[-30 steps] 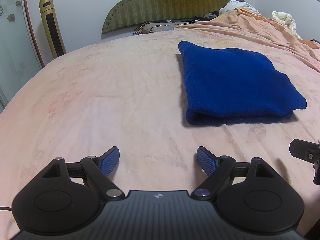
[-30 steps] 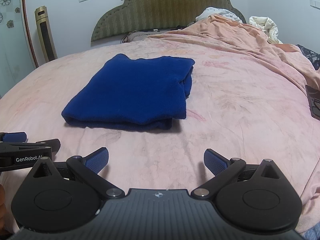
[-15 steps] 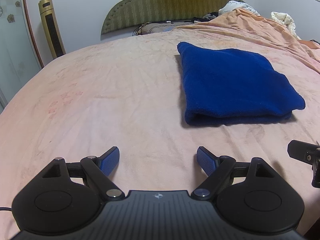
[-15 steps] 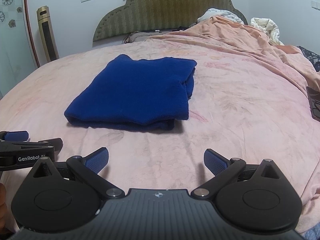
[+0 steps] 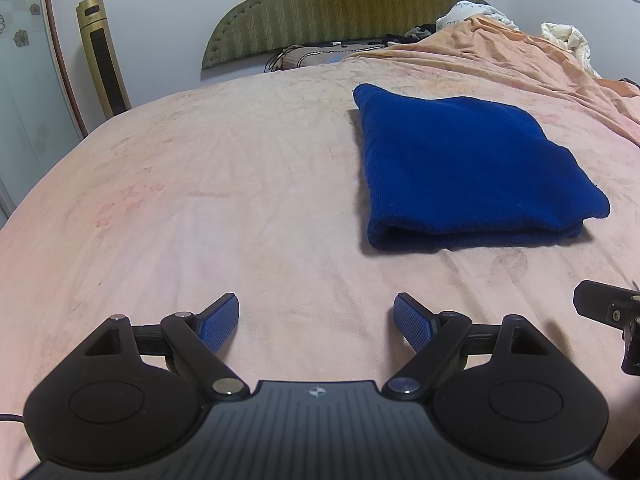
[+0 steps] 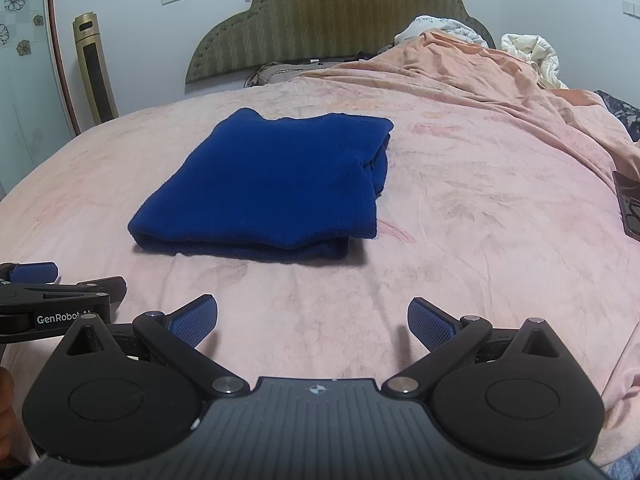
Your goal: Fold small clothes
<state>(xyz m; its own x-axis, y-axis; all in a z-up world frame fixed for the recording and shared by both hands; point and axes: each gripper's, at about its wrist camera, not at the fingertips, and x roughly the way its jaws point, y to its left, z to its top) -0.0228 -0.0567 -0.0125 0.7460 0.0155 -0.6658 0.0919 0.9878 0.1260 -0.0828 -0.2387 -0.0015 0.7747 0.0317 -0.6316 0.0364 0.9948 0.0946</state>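
Blue knit garment [image 6: 276, 176], folded square, lies on pink bedspread [image 6: 460, 240].

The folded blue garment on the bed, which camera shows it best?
The right wrist view: the folded blue garment lies near the middle of the picture, with its layered front edge and bunched right side both visible. The left wrist view shows it whole too, but off to the right, with only the front fold and smooth top.

Pink-sheeted bed [image 5: 200, 200], green headboard [image 5: 340, 4], gold tower fan [image 5: 102, 56] against white wall [image 5: 152, 20].
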